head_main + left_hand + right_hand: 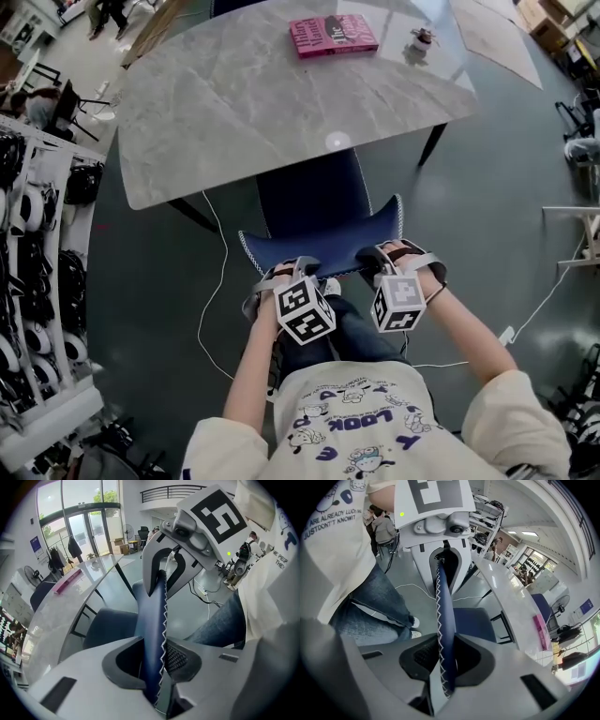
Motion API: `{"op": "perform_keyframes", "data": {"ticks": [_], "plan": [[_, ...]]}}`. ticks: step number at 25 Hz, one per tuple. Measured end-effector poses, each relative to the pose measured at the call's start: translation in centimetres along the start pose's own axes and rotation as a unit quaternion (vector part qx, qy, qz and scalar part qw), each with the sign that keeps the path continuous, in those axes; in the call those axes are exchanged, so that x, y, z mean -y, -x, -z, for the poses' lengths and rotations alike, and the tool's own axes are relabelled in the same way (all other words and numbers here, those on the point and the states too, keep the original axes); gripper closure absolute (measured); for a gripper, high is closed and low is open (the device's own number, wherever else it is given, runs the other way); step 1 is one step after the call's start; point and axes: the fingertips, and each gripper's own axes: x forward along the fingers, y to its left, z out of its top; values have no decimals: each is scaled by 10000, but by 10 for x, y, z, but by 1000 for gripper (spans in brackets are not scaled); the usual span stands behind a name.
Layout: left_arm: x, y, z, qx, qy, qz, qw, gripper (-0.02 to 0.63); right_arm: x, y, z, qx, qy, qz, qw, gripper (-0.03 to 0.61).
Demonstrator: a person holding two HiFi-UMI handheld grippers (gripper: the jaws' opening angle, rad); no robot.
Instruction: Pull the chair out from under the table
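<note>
Blue chair [311,208], front half beneath marble table [244,112]

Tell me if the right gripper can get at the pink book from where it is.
Probably not. The right gripper is shut on the chair backrest, and the pink book lies at the far edge of the table, with the whole tabletop between.

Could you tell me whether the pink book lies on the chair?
No, the pink book lies flat on the table.
</note>
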Motion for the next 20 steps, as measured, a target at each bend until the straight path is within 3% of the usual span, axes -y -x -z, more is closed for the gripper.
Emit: {"op": "perform_keyframes", "data": {"ticks": [20], "plan": [[85,14,37,-50,-25,-210,9998,508,-93,14,-18,-40,-21,-40,10000,500]]}}
